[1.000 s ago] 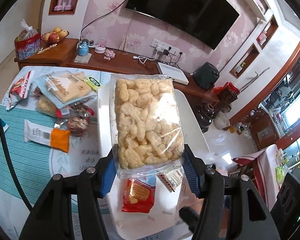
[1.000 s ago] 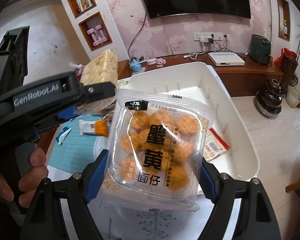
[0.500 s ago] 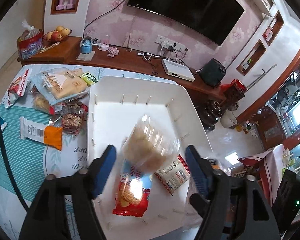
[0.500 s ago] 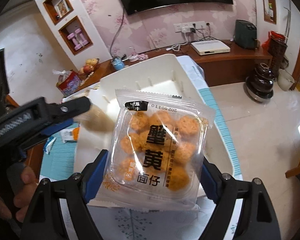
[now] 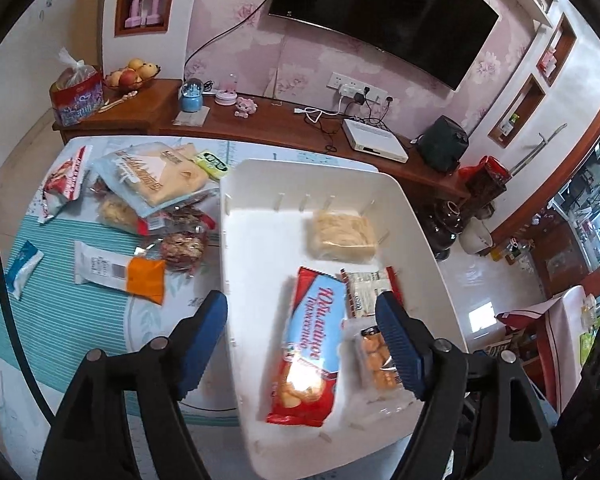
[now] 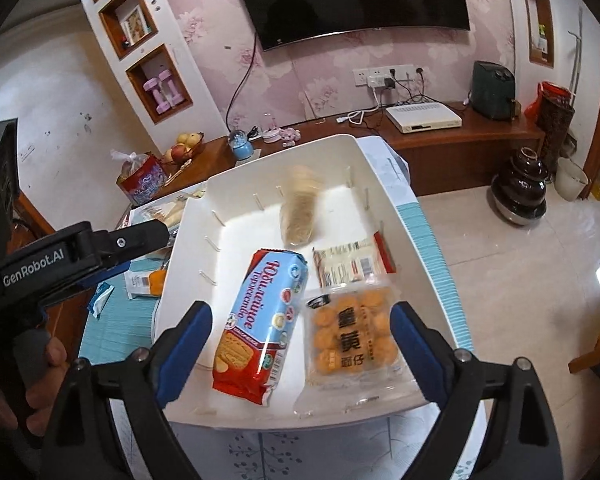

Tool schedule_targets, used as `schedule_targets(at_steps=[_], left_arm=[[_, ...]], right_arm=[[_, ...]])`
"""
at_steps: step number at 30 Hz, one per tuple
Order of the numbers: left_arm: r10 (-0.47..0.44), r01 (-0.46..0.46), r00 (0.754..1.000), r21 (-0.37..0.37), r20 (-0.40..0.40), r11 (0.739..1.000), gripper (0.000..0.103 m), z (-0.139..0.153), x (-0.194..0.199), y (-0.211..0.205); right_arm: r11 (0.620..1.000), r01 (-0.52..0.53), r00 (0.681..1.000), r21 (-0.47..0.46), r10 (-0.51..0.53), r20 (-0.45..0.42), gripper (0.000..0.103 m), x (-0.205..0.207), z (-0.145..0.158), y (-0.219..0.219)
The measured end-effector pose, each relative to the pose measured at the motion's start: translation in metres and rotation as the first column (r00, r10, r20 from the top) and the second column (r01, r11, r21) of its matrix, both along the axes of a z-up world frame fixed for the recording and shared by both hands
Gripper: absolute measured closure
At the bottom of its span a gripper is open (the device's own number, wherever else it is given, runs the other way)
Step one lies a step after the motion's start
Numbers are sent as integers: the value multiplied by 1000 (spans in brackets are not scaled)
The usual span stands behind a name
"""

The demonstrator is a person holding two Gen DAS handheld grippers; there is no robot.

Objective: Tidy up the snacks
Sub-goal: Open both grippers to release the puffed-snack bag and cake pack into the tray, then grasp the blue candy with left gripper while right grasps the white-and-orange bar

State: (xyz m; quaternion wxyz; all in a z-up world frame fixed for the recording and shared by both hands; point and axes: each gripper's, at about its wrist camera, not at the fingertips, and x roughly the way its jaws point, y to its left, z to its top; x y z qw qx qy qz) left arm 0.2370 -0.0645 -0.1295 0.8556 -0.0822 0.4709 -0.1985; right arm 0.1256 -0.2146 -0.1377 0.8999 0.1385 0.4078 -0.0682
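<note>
A white bin (image 5: 236,264) (image 6: 188,248) lies under both grippers. A clear bag of pale puffed snacks (image 5: 342,236) rests at its far end and looks blurred in the right wrist view (image 6: 300,212). Nearer lie a red and blue biscuit pack (image 5: 308,344) (image 6: 260,320), a white and red packet (image 5: 366,292) (image 6: 348,264) and a clear pack of orange balls (image 5: 376,356) (image 6: 352,332). My left gripper (image 5: 302,320) (image 6: 100,248) hangs open and empty over the bin. My right gripper's (image 6: 300,316) jaws are opening; the orange ball pack lies in the bin below, free of the pads.
Several loose snacks lie on the teal cloth left of the bin: a large cracker bag (image 5: 156,180), a white and orange packet (image 5: 118,272), a red packet (image 5: 64,188), a small blue one (image 5: 22,268). A wooden sideboard (image 5: 260,124) runs behind. A hand (image 6: 32,364) holds the left gripper.
My left gripper opened and the puffed snack bag dropped to the bin's far end. My right gripper opened wider and the orange ball pack fell into the bin's near right corner.
</note>
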Motion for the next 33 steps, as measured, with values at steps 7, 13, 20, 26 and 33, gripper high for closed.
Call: schedule_targets(at_steps=[7, 13, 20, 26, 33], left_arm=[[20, -20, 1000, 42, 8, 999, 27, 2, -2, 33], [48, -48, 999, 77, -1, 996, 27, -2, 0, 67], [78, -75, 997, 122, -15, 990, 27, -10, 3, 109], [117, -109, 992, 157, -40, 982, 27, -19, 9, 151], [150, -133, 986, 192, -73, 972, 27, -33, 25, 204]], right_arm=[[998, -40, 999, -49, 40, 13, 12, 2, 2, 26], [994, -77, 997, -79, 77, 3, 12, 10, 3, 54], [987, -127, 992, -101, 127, -4, 12, 22, 1, 90], [969, -194, 981, -155, 195, -10, 12, 38, -2, 134], [949, -259, 966, -179, 260, -20, 12, 61, -5, 176]])
